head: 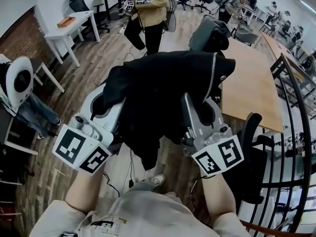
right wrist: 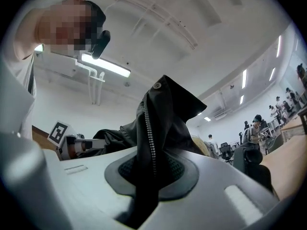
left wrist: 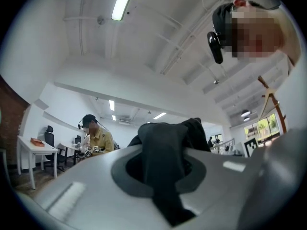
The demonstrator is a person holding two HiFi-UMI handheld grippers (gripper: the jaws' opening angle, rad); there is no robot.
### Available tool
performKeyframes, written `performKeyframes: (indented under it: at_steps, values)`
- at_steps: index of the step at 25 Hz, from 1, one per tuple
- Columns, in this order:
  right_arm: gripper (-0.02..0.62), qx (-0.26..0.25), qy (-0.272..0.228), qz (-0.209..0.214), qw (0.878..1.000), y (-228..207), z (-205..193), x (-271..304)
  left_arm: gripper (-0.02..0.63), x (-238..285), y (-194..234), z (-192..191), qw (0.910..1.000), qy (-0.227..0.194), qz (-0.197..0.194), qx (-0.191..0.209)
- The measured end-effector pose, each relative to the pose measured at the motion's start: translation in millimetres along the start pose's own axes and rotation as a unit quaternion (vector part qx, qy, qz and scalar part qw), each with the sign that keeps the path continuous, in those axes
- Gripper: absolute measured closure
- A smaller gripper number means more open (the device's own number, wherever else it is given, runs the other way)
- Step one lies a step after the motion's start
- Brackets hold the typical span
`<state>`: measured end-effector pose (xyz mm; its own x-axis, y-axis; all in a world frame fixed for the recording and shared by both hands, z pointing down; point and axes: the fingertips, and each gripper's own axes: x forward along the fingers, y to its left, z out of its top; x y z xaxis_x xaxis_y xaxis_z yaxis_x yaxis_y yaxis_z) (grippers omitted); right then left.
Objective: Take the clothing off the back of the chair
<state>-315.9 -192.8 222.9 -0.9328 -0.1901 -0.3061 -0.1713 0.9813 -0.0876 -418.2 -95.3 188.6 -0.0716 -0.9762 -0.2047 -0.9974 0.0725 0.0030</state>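
Two grippers tight on jacket, perhaps hooded

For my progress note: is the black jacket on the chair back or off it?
Off. The black jacket hangs in air above the floor, pinched by left gripper and right gripper.

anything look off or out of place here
Nothing stands out. The black zip-up fabric jacket hangs bunched, pinched in the left gripper and the right gripper; no damage or spill shows.
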Motion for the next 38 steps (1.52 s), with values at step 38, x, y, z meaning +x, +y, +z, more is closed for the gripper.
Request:
performKeyframes:
  at_steps: [38]
  values:
    - [0.548,0.061,0.14,-0.014,0.988,0,-151,-39,0.558,-41,10,-164,0.9924,0.121,0.008,-0.022]
